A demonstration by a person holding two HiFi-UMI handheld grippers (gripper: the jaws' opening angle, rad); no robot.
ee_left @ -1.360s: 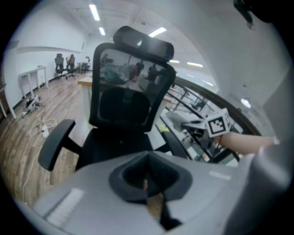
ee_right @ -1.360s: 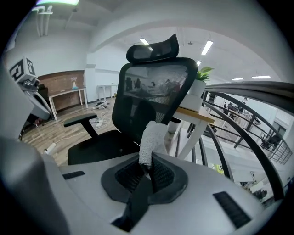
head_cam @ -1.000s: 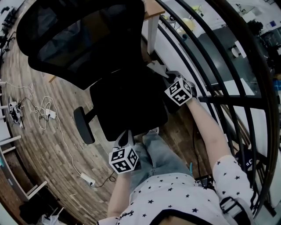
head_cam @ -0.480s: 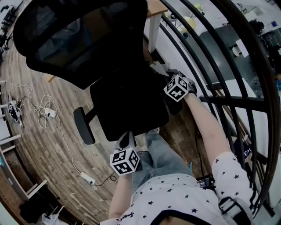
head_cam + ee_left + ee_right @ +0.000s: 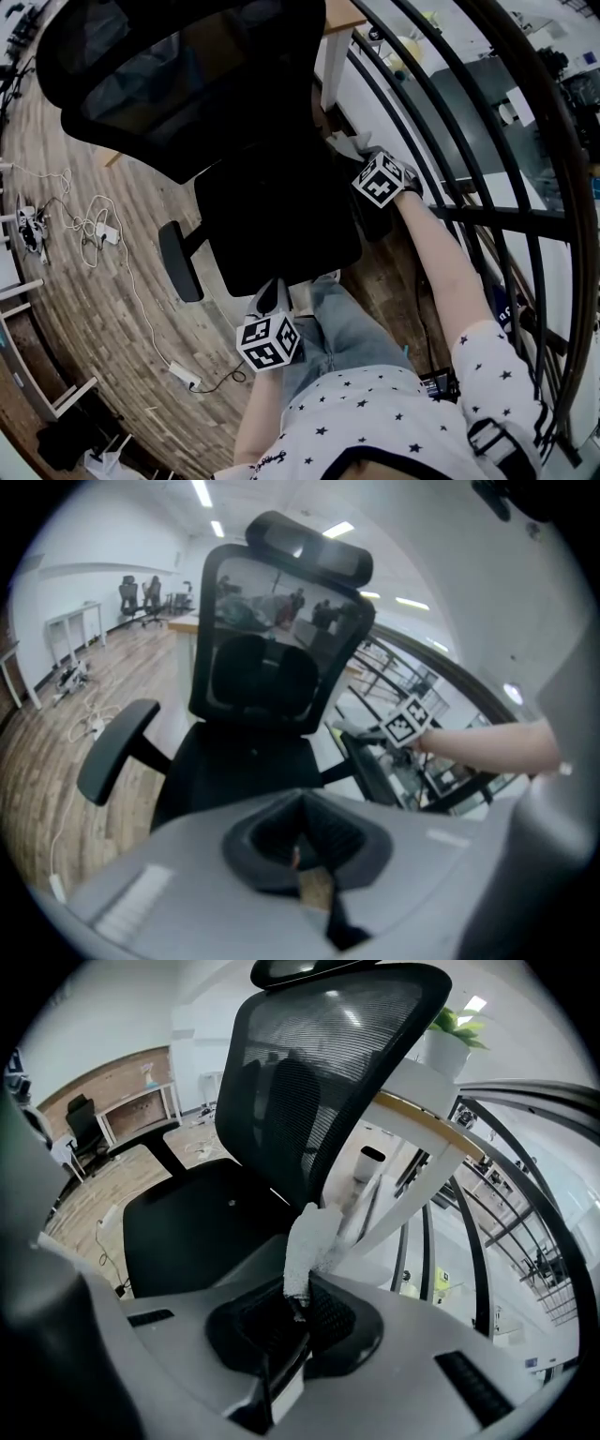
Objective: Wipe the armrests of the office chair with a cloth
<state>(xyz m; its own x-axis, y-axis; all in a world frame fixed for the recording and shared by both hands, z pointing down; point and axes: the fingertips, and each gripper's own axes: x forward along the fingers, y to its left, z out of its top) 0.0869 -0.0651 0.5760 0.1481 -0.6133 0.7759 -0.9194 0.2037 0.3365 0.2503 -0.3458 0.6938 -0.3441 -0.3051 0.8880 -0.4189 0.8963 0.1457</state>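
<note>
Right gripper is clamped shut on the lower end of the cloth. The cloth is a pale, nubbly strip standing up out of the jaws at centre frame, in front of the mesh back of the black office chair. The head view places this gripper right of centre, over the near armrest; whether cloth and pad touch cannot be told. Left gripper, jaws together on nothing, sits low by the seat's front edge. Only its view shows the far armrest in full, a smooth rounded pad at middle left.
</note>
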